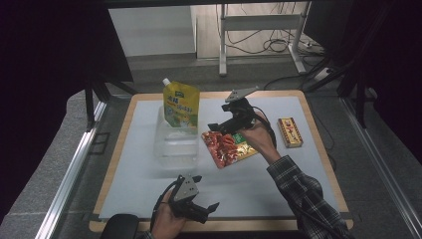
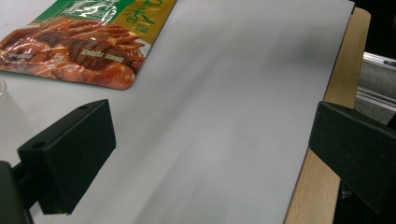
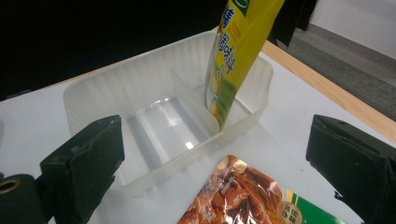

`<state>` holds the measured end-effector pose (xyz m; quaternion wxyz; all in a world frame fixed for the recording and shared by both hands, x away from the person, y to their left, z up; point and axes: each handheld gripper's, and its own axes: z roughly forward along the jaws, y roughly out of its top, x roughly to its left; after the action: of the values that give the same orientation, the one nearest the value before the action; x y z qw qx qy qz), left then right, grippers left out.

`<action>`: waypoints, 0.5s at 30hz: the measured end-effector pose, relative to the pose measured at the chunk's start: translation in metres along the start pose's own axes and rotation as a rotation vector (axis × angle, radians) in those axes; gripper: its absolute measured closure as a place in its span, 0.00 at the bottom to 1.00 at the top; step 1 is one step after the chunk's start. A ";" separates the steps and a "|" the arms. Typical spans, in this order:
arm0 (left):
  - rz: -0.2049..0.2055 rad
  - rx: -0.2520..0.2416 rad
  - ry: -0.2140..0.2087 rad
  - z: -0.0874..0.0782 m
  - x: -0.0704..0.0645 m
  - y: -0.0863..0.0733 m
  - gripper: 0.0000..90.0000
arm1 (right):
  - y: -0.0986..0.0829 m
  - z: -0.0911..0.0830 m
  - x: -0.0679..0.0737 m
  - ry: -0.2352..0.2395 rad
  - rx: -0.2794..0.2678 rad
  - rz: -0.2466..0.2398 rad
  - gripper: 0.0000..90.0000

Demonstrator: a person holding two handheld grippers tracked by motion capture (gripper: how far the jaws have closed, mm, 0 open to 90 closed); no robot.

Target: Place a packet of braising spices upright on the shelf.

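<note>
A flat red-and-green snack pouch (image 1: 227, 148) lies on the white mat just right of a clear plastic bin (image 1: 175, 142). A yellow spouted drink pouch (image 1: 180, 105) stands upright in the bin's far compartment. My right gripper (image 1: 225, 126) hovers over the snack pouch's far edge, jaws open and empty; its view shows the bin (image 3: 116, 98), the yellow pouch (image 3: 236, 51) and the snack pouch (image 3: 243, 196) below. My left gripper (image 1: 208, 208) rests near the mat's front edge, open and empty, with the snack pouch (image 2: 84, 46) farther off.
A small red-and-yellow box (image 1: 289, 132) lies on the mat at the right. The wooden table edge (image 2: 322, 154) runs close beside my left gripper. Metal rails and dark curtains flank the table; a frame with cables stands behind it.
</note>
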<state>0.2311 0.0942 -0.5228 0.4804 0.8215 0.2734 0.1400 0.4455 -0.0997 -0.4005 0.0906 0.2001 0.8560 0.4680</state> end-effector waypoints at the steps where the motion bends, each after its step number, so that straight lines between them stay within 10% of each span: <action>1: 0.001 0.001 0.002 0.000 0.000 0.000 0.00 | -0.002 -0.002 0.000 -0.001 -0.001 0.001 0.04; 15: 0.014 0.010 0.008 0.002 0.001 -0.001 0.01 | -0.028 -0.027 0.004 -0.024 -0.034 0.026 0.00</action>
<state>0.2327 0.0937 -0.5242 0.4743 0.8251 0.2705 0.1452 0.4252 -0.1319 -0.4087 0.0979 0.2154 0.8440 0.4813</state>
